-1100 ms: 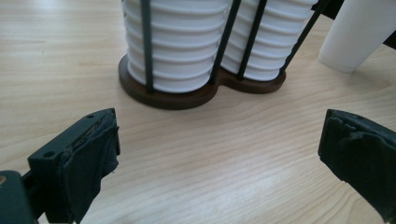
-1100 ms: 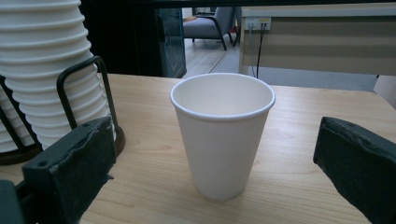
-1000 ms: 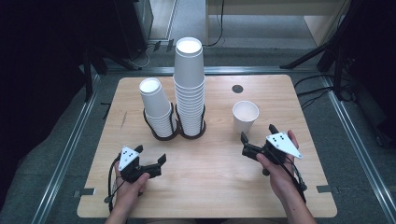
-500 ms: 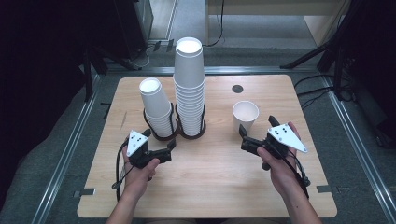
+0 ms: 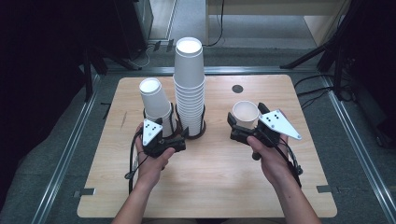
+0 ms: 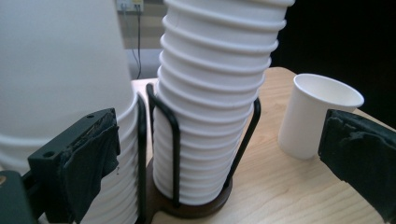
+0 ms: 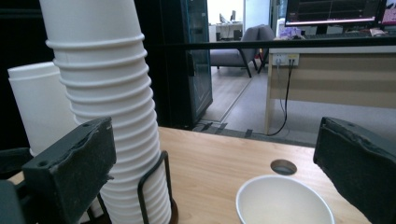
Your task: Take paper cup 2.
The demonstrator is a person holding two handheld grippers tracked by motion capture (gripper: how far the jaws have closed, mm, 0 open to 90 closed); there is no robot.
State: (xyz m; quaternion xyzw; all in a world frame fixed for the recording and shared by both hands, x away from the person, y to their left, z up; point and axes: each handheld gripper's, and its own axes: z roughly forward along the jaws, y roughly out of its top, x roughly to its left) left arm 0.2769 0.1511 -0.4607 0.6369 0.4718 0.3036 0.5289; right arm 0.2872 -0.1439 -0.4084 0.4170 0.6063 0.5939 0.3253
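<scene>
A tall stack of white paper cups (image 5: 189, 86) and a shorter stack (image 5: 156, 105) stand in black wire holders on the wooden table (image 5: 210, 177). A single white cup (image 5: 246, 113) stands upright to their right. My left gripper (image 5: 173, 133) is open at the foot of the stacks. In the left gripper view the tall stack (image 6: 210, 116) sits between its jaws, the left one lying against the short stack (image 6: 60, 70). My right gripper (image 5: 247, 115) is open with a jaw on each side of the single cup (image 7: 282, 203), gripping nothing.
A dark round hole (image 5: 237, 88) is set in the table behind the single cup. The wire holder (image 6: 175, 154) has a dark round base. Metal rails run along the table's left and right sides. A desk and cables stand beyond the far edge.
Both hands have moved forward. The left gripper has come up to the base of the stacks, and the right gripper has come around the single cup.
</scene>
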